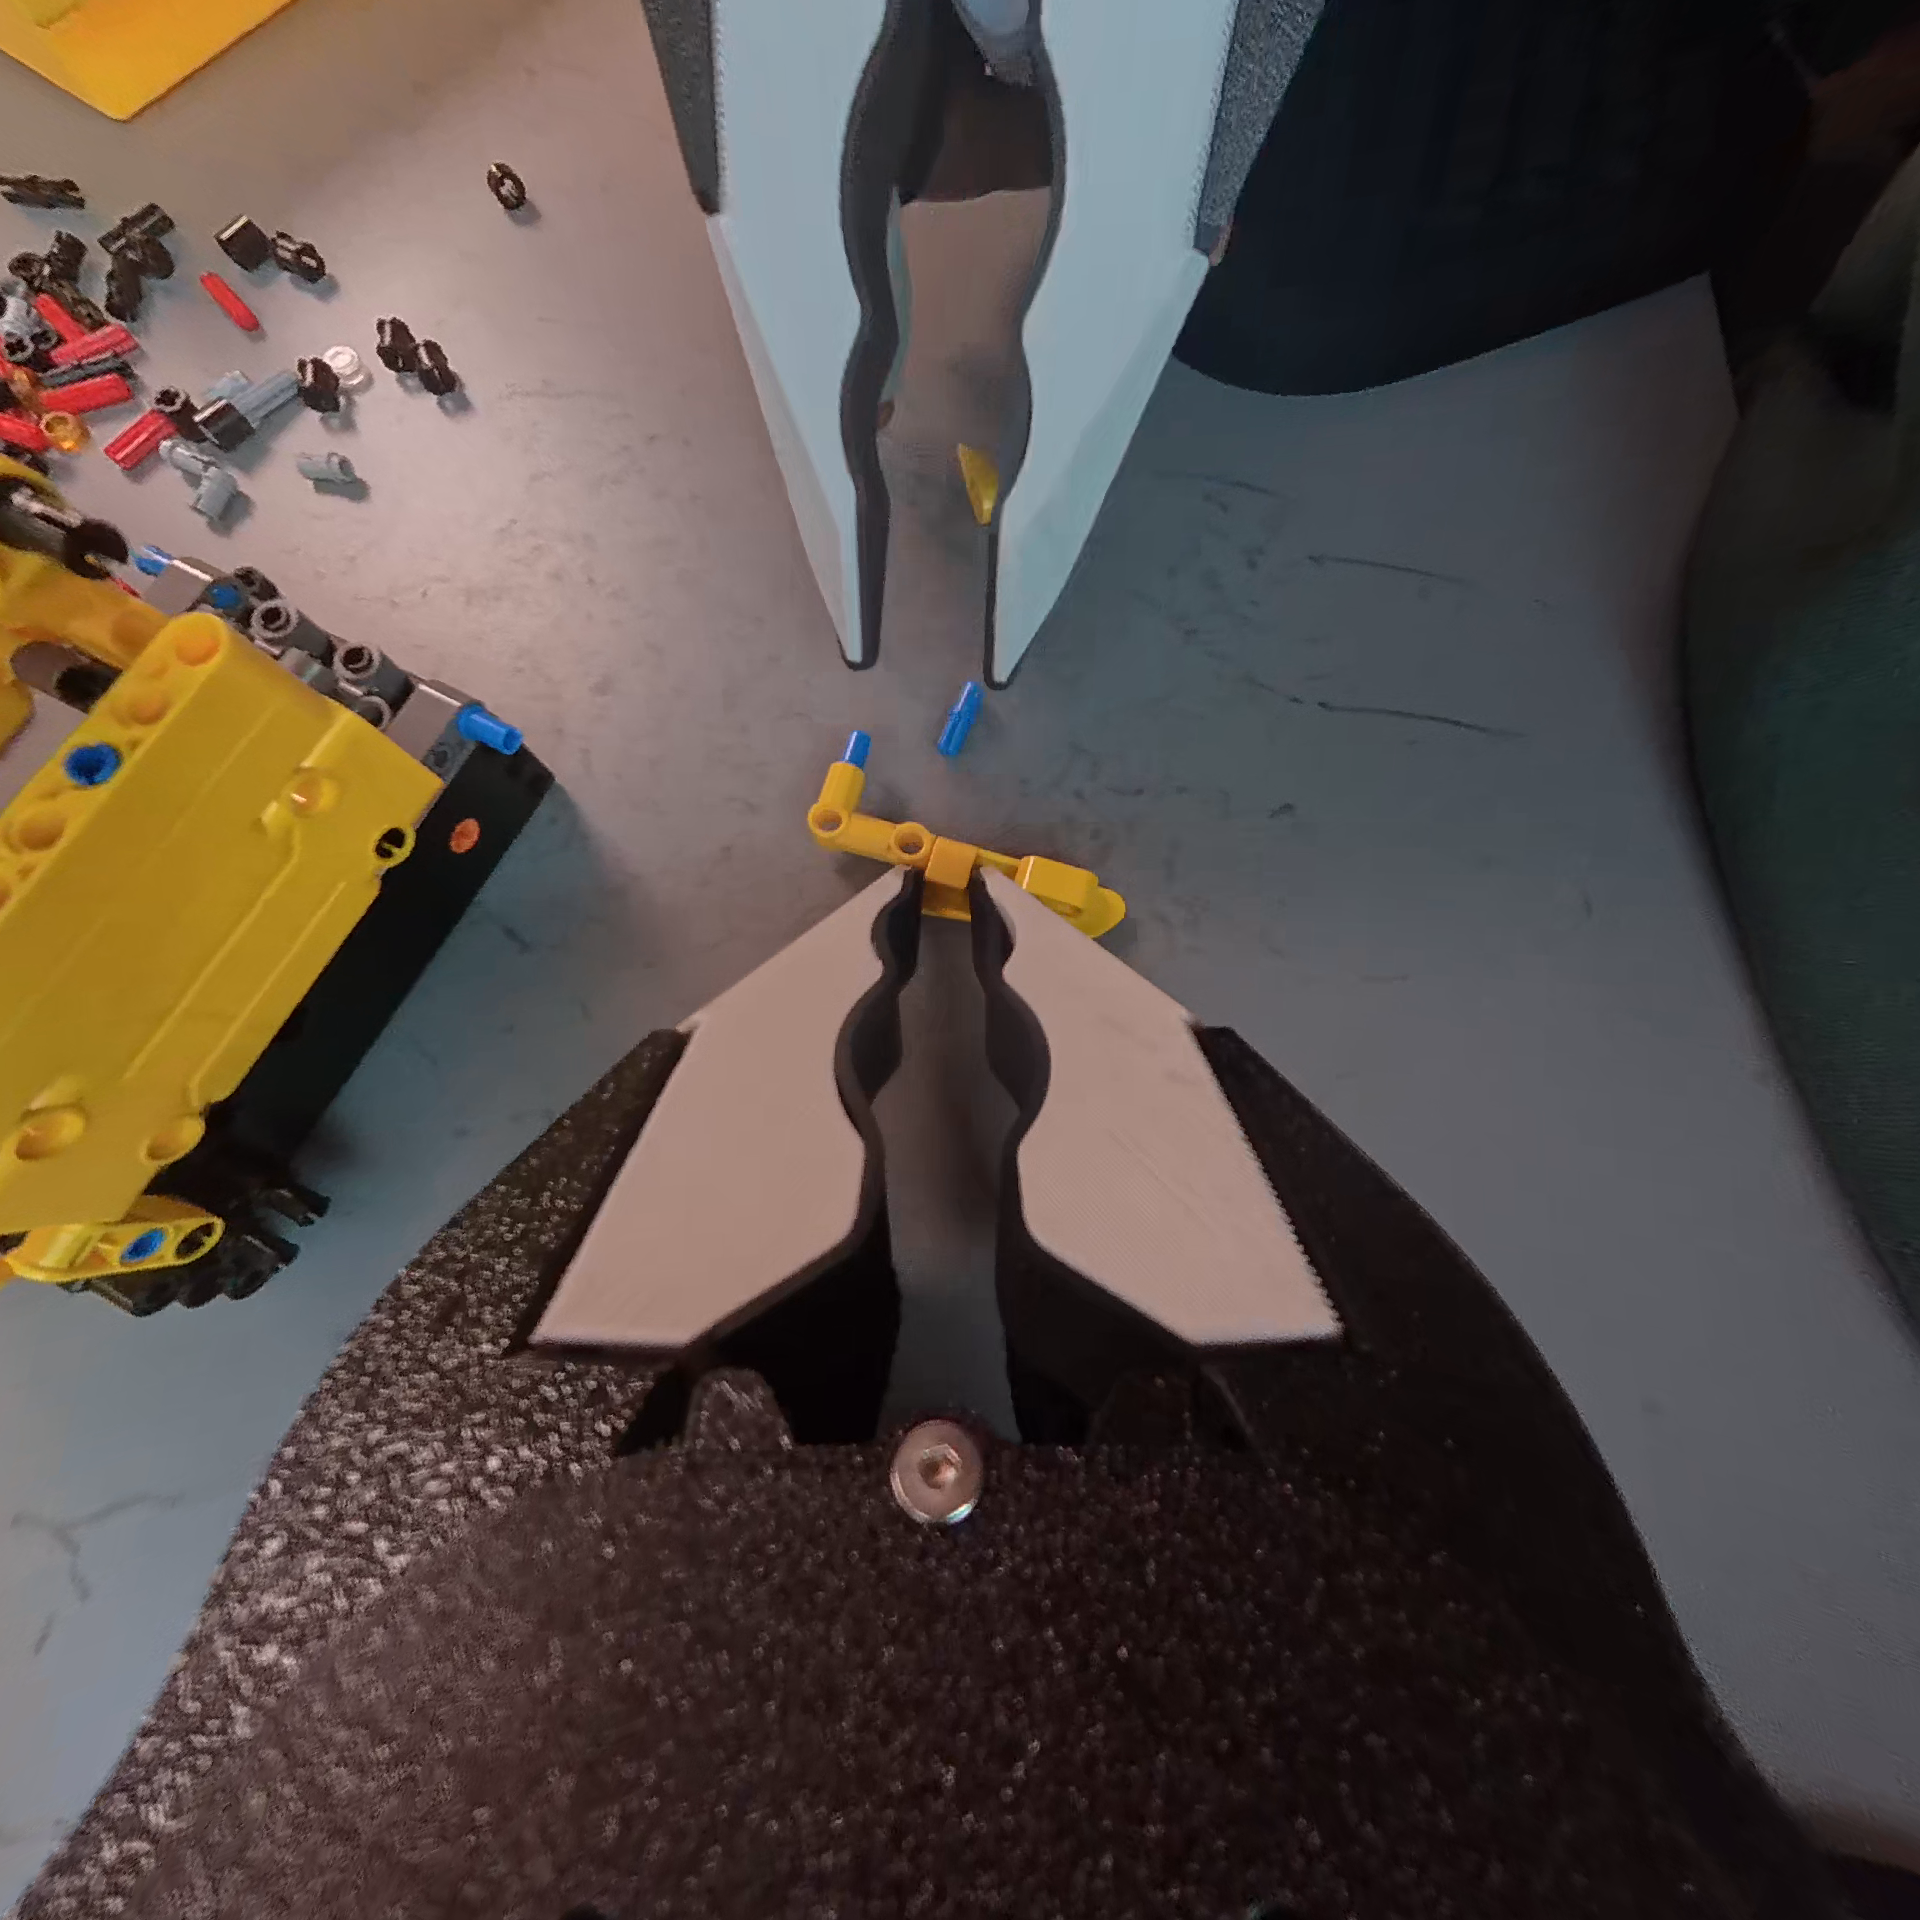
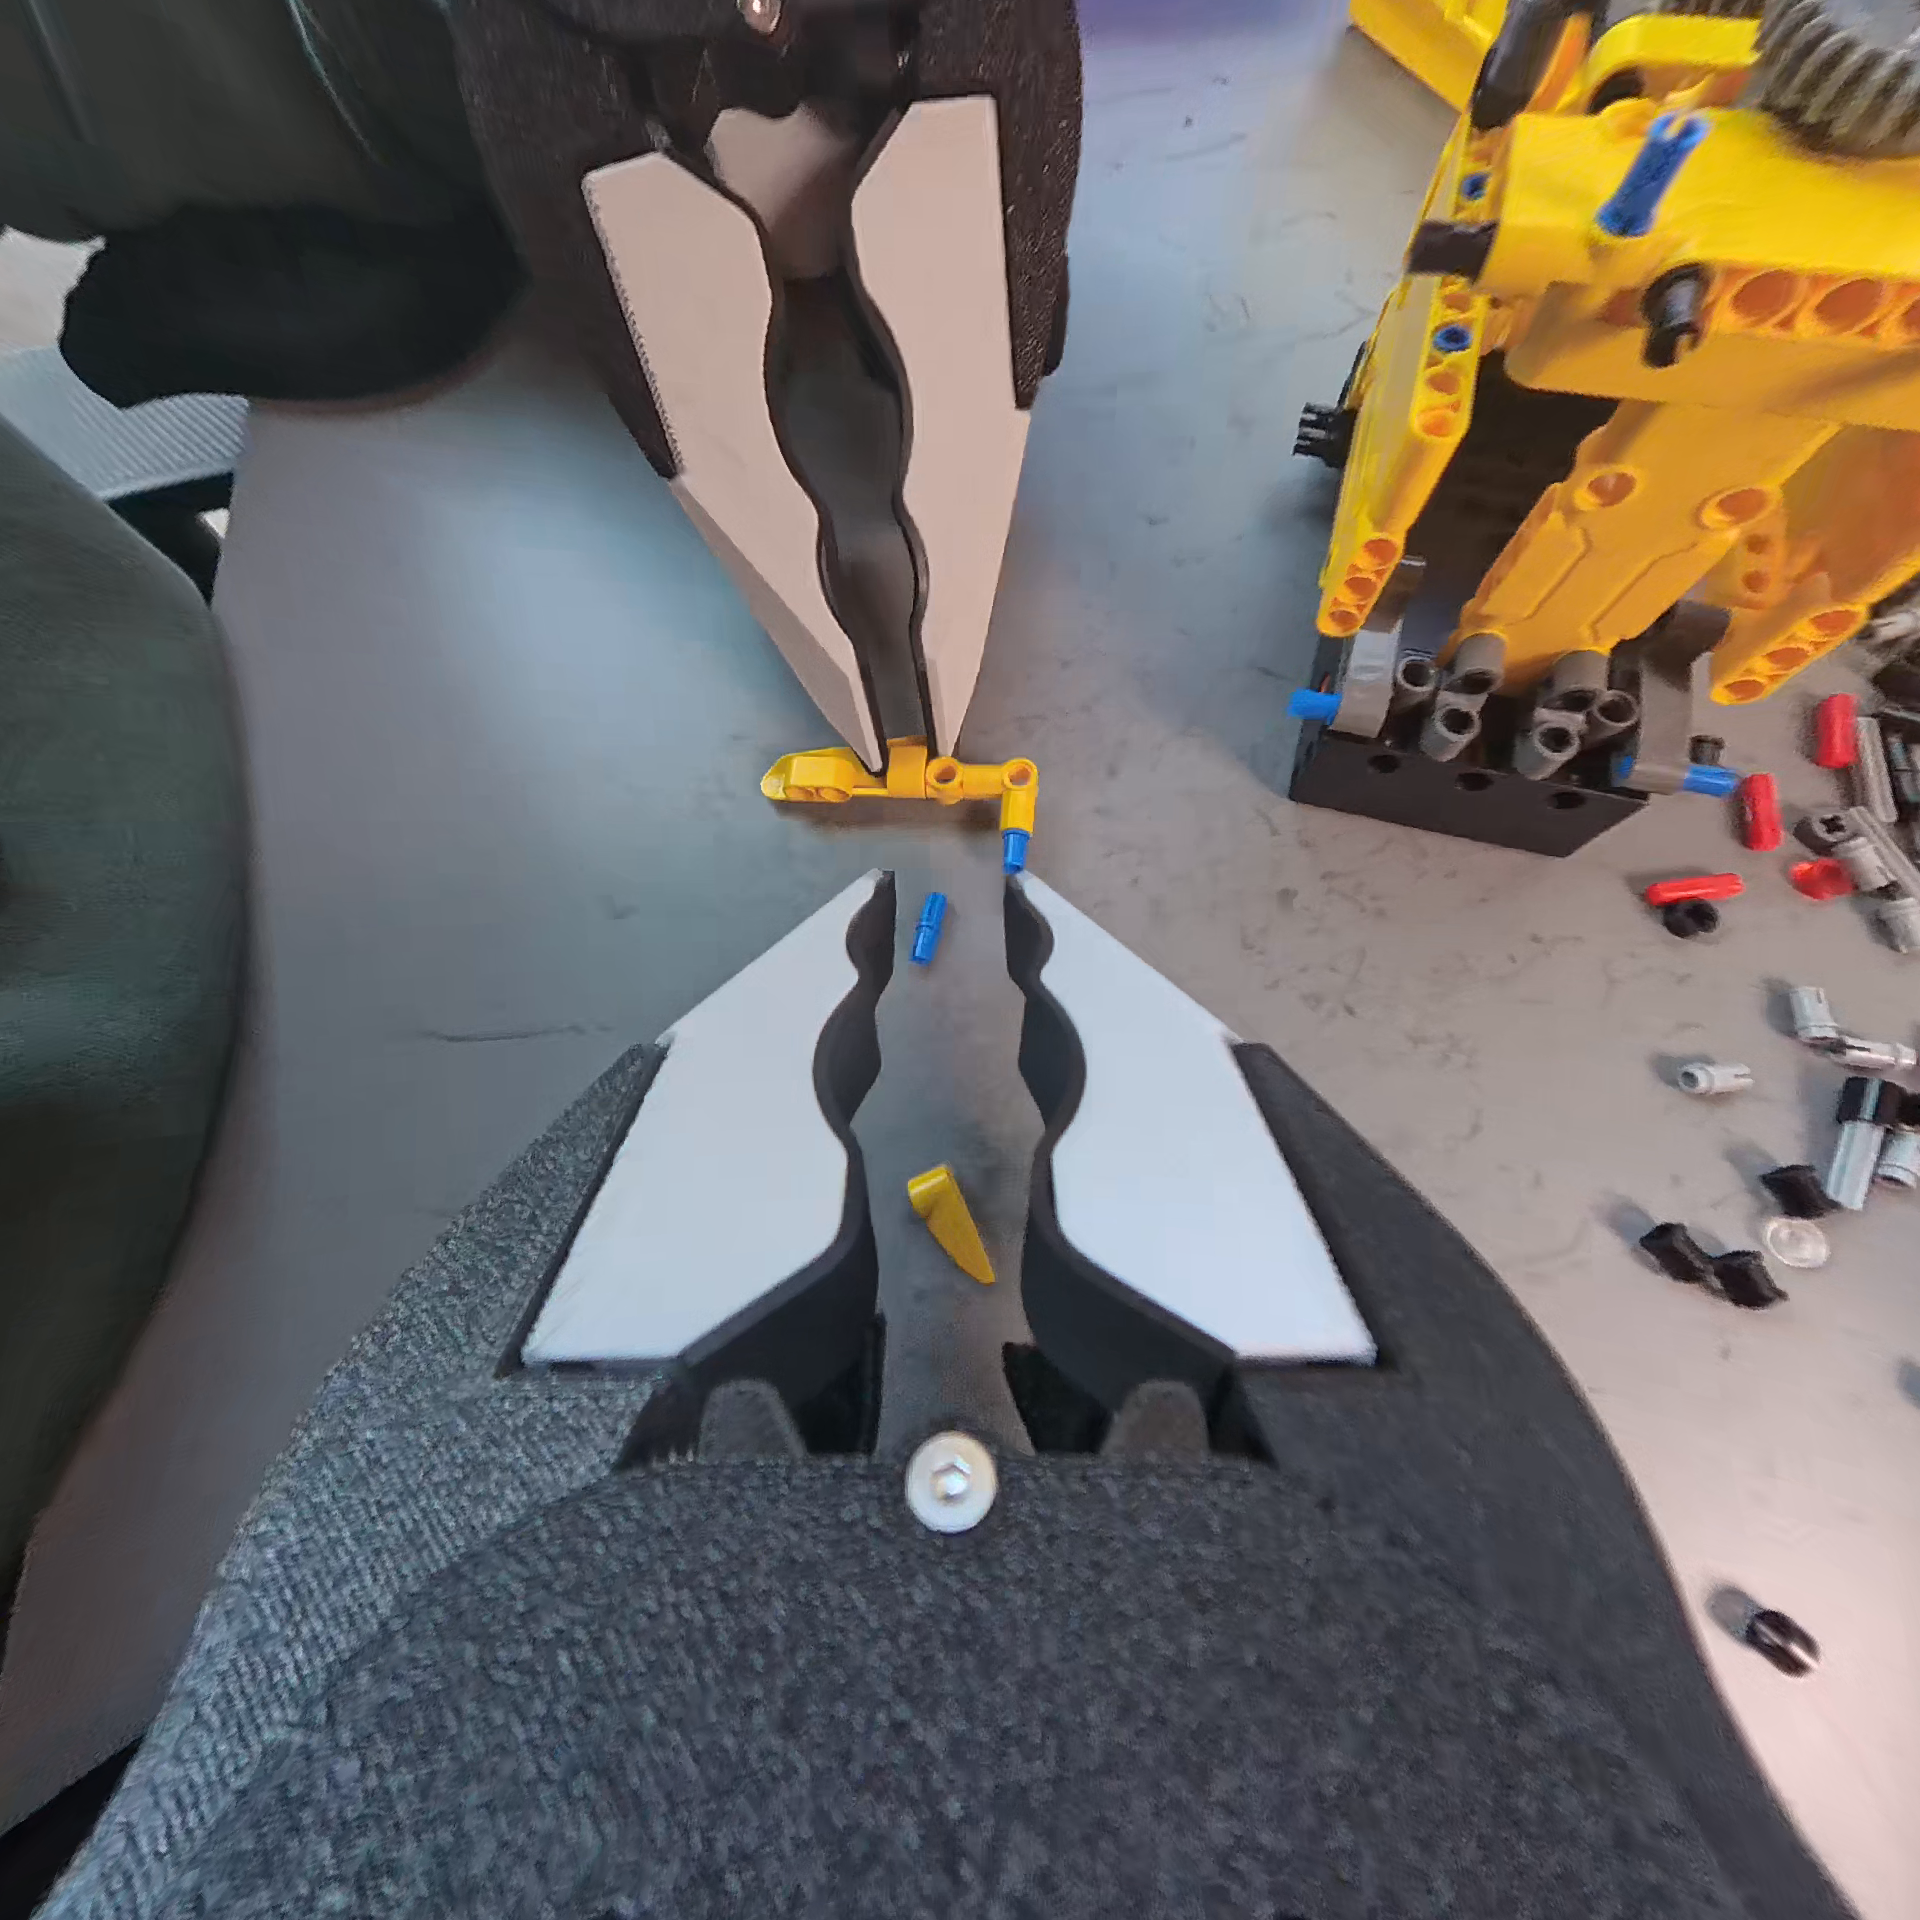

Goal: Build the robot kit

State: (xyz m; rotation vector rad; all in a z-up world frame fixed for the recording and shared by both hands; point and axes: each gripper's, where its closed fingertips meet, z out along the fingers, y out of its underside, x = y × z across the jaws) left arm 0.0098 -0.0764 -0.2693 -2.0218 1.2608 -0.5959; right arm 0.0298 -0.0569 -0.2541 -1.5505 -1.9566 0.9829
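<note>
My left gripper [image 1: 943,878] is shut on the middle of a small yellow brick assembly [image 1: 883,834] that rests on the grey table; it also shows in the right wrist view [image 2: 951,777]. A blue pin [image 1: 854,750] sticks out of its bent end. My right gripper [image 2: 948,878] is open, facing the left one, its tips a short way from the assembly. A loose blue pin [image 2: 927,927] lies between its fingers, and a yellow wedge piece [image 2: 951,1224] lies farther back between them. In the left wrist view the right gripper [image 1: 920,670] comes in from the top.
A large yellow and black brick model [image 1: 197,883] stands to the left, seen at the right in the right wrist view [image 2: 1621,436]. Several loose red, black and grey pieces [image 1: 156,353] are scattered beyond it. A dark sleeve [image 1: 1455,208] and a green chair [image 1: 1829,727] border the table. Left tips to right tips: about 4 cm.
</note>
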